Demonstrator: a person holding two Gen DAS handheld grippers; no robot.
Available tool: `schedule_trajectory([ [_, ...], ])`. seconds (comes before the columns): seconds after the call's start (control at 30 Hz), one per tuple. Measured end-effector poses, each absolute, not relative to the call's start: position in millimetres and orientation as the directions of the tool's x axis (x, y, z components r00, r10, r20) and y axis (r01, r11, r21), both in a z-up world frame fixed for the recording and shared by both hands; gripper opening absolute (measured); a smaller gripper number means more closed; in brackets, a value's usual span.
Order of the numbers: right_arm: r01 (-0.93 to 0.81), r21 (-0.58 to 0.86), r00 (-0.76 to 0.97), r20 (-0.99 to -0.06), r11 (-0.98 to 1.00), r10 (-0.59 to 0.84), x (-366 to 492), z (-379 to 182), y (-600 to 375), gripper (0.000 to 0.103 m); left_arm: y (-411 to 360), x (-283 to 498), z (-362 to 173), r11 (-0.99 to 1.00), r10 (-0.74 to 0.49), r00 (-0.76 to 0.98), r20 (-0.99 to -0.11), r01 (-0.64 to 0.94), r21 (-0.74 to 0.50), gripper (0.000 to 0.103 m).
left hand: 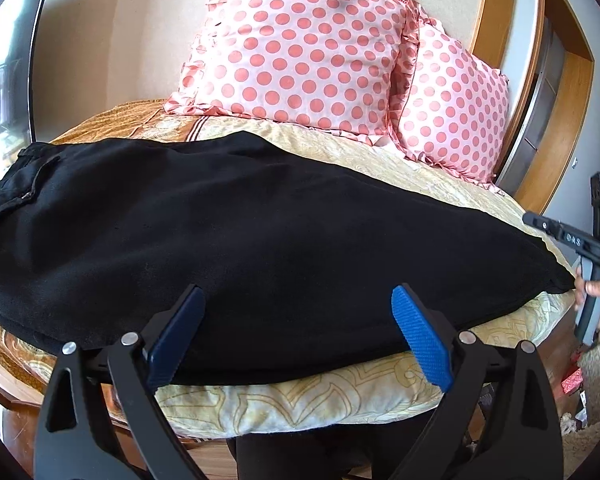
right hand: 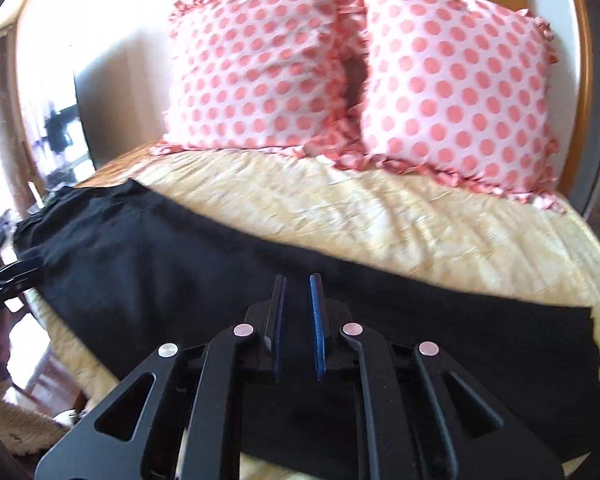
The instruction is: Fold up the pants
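Black pants [left hand: 228, 232] lie flat across the bed, waistband and zipper at the far left, leg ends at the right. My left gripper [left hand: 296, 300] is wide open, its blue pads [left hand: 420, 340] hovering over the near edge of the pants, holding nothing. In the right wrist view the pants [right hand: 140, 264] stretch from left to right. My right gripper [right hand: 298, 284] sits above the leg part, jaws nearly closed with a narrow gap, nothing visibly between them. The right gripper's body also shows in the left wrist view [left hand: 580, 240] by the leg ends.
Two pink polka-dot pillows [left hand: 300, 48] [right hand: 460, 84] lean against the headboard. A cream patterned bedspread [right hand: 380, 216] covers the bed. A wooden frame and door [left hand: 560, 80] stand at the right. A mirror or window [left hand: 4, 60] is at the left.
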State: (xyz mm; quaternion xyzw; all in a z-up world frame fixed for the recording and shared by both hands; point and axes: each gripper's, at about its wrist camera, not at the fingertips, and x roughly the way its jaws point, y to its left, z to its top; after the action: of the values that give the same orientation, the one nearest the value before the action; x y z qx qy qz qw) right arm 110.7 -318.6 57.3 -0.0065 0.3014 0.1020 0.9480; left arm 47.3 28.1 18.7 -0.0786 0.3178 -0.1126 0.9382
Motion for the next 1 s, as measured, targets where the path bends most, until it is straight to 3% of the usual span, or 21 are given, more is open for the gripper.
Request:
schedule_trajectory([
  [0.13, -0.101, 0.009, 0.734, -0.675, 0.995, 0.08, 166.1, 44.7, -352.6, 0.011, 24.4, 47.9, 13.6, 0.969, -0.241, 0.771, -0.59, 0.154, -0.195, 0.095],
  [0.23, -0.15, 0.001, 0.675, -0.731, 0.989, 0.103, 184.4, 26.6, -349.5, 0.011, 21.8, 47.6, 11.7, 0.972, -0.23, 0.772, -0.593, 0.16, -0.17, 0.096],
  [0.3, -0.149, -0.072, 0.637, -0.77, 0.986, 0.04, 189.7, 13.8, -342.1, 0.011, 20.3, 47.9, 10.1, 0.975, -0.223, 0.771, -0.597, 0.165, -0.151, 0.096],
  [0.43, -0.012, -0.017, 0.65, -0.76, 1.0, -0.005, 190.4, 19.6, -369.1, 0.013, 17.6, 47.7, 8.4, 0.977, -0.213, 0.772, -0.598, 0.174, -0.123, 0.097],
  [0.57, 0.055, 0.14, 0.731, -0.68, 0.989, 0.056, 145.4, 39.8, -405.8, 0.013, 19.9, 47.7, 7.7, 0.974, -0.228, 0.775, -0.59, 0.181, -0.139, 0.098],
  [0.7, 0.26, 0.386, 0.767, -0.639, 0.885, 0.054, 78.1, 44.0, -481.2, 0.013, 18.8, 49.3, 7.2, 0.972, -0.233, 0.776, -0.586, 0.185, -0.143, 0.101],
  [0.77, 0.377, 0.465, 0.759, -0.651, 0.801, 0.021, 45.1, 36.3, -517.4, 0.031, 18.7, 49.2, 6.7, 0.972, -0.234, 0.777, -0.585, 0.187, -0.14, 0.101],
  [0.8, 0.441, 0.483, 0.748, -0.664, 0.756, -0.011, 26.8, 31.6, -533.5, 0.064, 19.0, 49.1, 6.5, 0.972, -0.235, 0.777, -0.584, 0.189, -0.14, 0.101],
  [0.83, 0.495, 0.482, 0.732, -0.679, 0.723, -0.049, 12.0, 27.7, -544.6, 0.076, 19.4, 48.9, 6.4, 0.971, -0.238, 0.777, -0.583, 0.191, -0.141, 0.101],
  [0.87, 0.52, 0.474, 0.724, -0.686, 0.71, -0.072, 0.3, 24.2, -551.4, 0.072, 19.7, 48.8, 6.2, 0.971, -0.24, 0.777, -0.583, 0.193, -0.142, 0.101],
  [0.93, 0.483, 0.495, 0.749, -0.66, 0.722, -0.048, -15.5, 20.6, -554.5, 0.051, 19.7, 48.8, 5.8, 0.971, -0.24, 0.776, -0.584, 0.195, -0.14, 0.101],
  [1.0, 0.407, 0.548, 0.788, -0.615, 0.731, 0.022, -22.5, 20.8, -544.2, 0.051, 18.9, 48.9, 5.7, 0.972, -0.235, 0.776, -0.586, 0.194, -0.133, 0.101],
])
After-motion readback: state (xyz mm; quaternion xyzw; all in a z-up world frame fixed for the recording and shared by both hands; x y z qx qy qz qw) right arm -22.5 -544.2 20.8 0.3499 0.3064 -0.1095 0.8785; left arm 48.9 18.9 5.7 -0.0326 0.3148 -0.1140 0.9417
